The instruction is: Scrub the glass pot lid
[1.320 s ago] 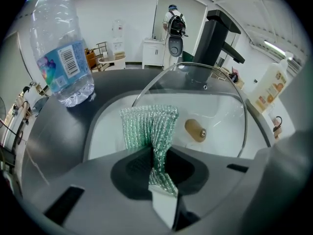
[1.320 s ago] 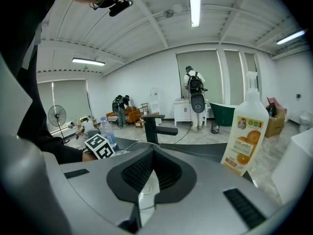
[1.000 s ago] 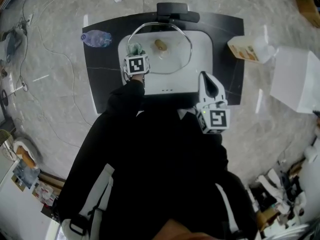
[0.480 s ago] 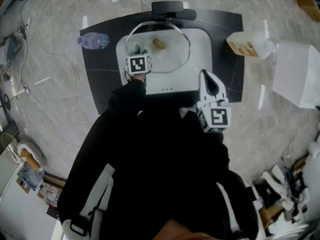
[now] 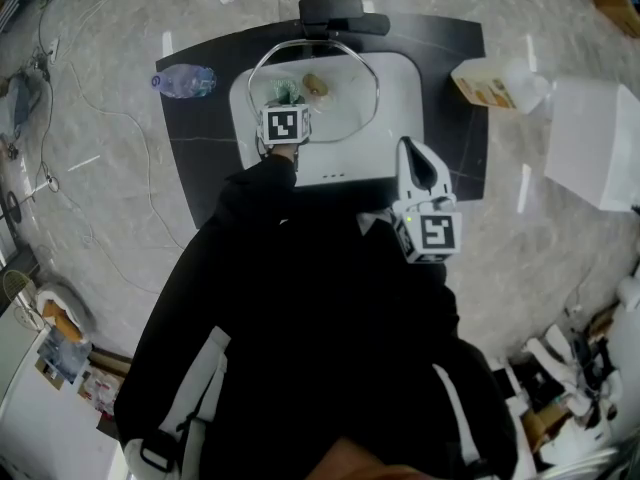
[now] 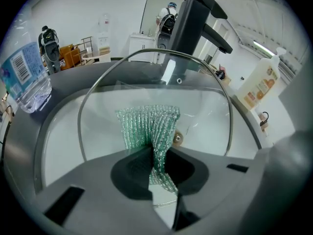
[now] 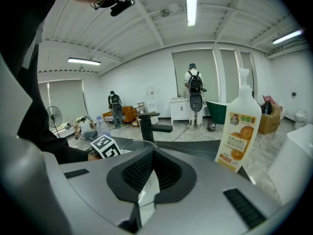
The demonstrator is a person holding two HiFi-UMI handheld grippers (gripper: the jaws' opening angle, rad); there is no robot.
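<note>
Scrubbing looks to be the step in hand. Nearest the person, low and right of centre in the head view, the right gripper [image 5: 414,160] hangs over the front edge of the black countertop [image 5: 200,158]. Its jaws are together with nothing between them, as the right gripper view [image 7: 146,168] shows, so it takes no part.

Further up, left of centre, the left gripper [image 5: 285,96] reaches into the white rectangular sink basin [image 5: 400,138]. Its jaws are pinched narrow on a green sparkly mesh scrubbing cloth [image 6: 149,126], whose free end fans out against the round, metal-rimmed glass pot lid [image 6: 200,106]. The lid lies in the basin, and its brownish knob [image 5: 317,85] sits just right of the cloth.

At the top stands the black angular faucet [image 6: 195,18]. A clear plastic water bottle [image 5: 185,80] lies at the upper left, and an orange-labelled detergent bottle [image 5: 490,86] at the upper right.

The next move probably calls for dragging the cloth across the glass under steady pressure. The lid rests loose, so it could slide.
</note>
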